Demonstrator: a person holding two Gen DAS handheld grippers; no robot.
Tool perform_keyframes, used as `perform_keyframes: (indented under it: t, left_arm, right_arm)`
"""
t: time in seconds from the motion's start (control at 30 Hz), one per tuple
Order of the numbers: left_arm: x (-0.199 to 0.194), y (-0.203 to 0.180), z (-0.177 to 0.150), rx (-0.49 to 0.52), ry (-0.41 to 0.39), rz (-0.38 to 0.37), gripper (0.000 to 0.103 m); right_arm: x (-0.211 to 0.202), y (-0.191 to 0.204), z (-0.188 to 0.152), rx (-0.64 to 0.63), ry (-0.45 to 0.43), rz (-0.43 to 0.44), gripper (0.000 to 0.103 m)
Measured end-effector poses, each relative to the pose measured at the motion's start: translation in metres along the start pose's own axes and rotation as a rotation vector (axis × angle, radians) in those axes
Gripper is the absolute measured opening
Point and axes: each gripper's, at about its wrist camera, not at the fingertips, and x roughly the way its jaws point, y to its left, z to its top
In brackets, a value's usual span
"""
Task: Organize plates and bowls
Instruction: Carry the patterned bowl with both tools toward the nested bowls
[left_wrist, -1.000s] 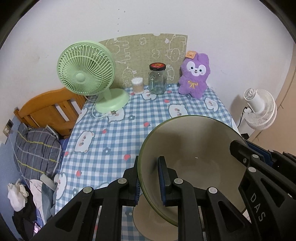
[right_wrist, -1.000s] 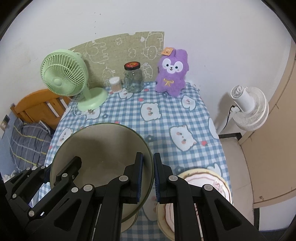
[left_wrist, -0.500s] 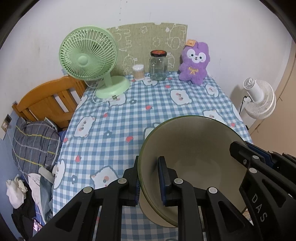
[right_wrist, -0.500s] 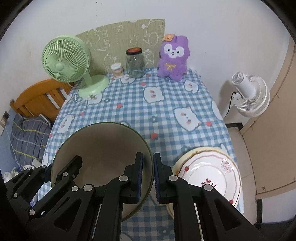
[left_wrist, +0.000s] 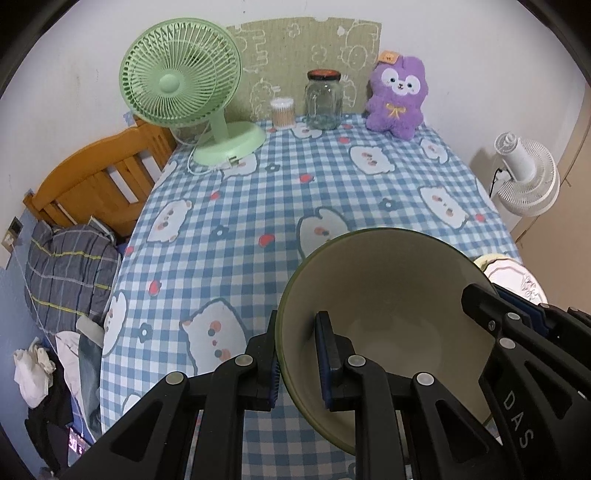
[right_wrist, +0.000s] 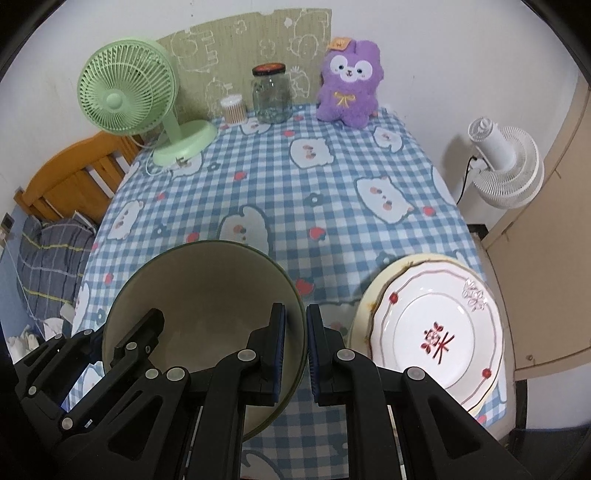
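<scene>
A large beige bowl with a dark green rim (left_wrist: 388, 314) hangs tilted over the near part of the table, held from both sides. My left gripper (left_wrist: 298, 332) is shut on its left rim, one pad inside and one outside. My right gripper (right_wrist: 296, 317) is shut on the right rim of the same bowl (right_wrist: 207, 302). To the right of the bowl a white plate with red trim (right_wrist: 432, 332) lies on top of a larger cream plate (right_wrist: 364, 306) at the table's near right corner. The underside of the bowl is hidden.
The blue checked tablecloth (left_wrist: 258, 206) covers the table. At the back stand a green fan (left_wrist: 177, 81), a cotton swab tub (left_wrist: 282, 112), a glass jar (left_wrist: 323, 99) and a purple plush (left_wrist: 397, 99). A wooden bed frame (left_wrist: 96, 184) is at the left, a white floor fan (right_wrist: 502, 162) at the right.
Both grippers have sunk toward the table with the bowl still pinched between them. More of the tablecloth shows, and the stacked plates have come fully into the right wrist view.
</scene>
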Motion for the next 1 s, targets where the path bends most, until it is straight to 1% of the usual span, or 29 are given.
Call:
perform_keyframes:
  t: [0.33,0.5,0.83,1.0]
  left_arm:
    - [0.017,0.003,-0.010,-0.008,0.043,-0.008,0.014]
    - [0.026,0.006,-0.014,-0.019,0.078,-0.016,0.014]
    - [0.038,0.008,-0.016,-0.026,0.095,-0.024,0.015]
    - [0.046,0.006,-0.017,-0.027,0.124,-0.044,0.015]
  right_arm:
    - [0.016,0.003,-0.006,0.000,0.040,-0.018,0.014]
    - [0.024,0.006,-0.008,-0.008,0.062,-0.028,0.014]
    - [0.033,0.010,-0.007,-0.022,0.060,-0.062,0.015]
    - [0.037,0.007,-0.008,-0.019,0.071,-0.081,0.015]
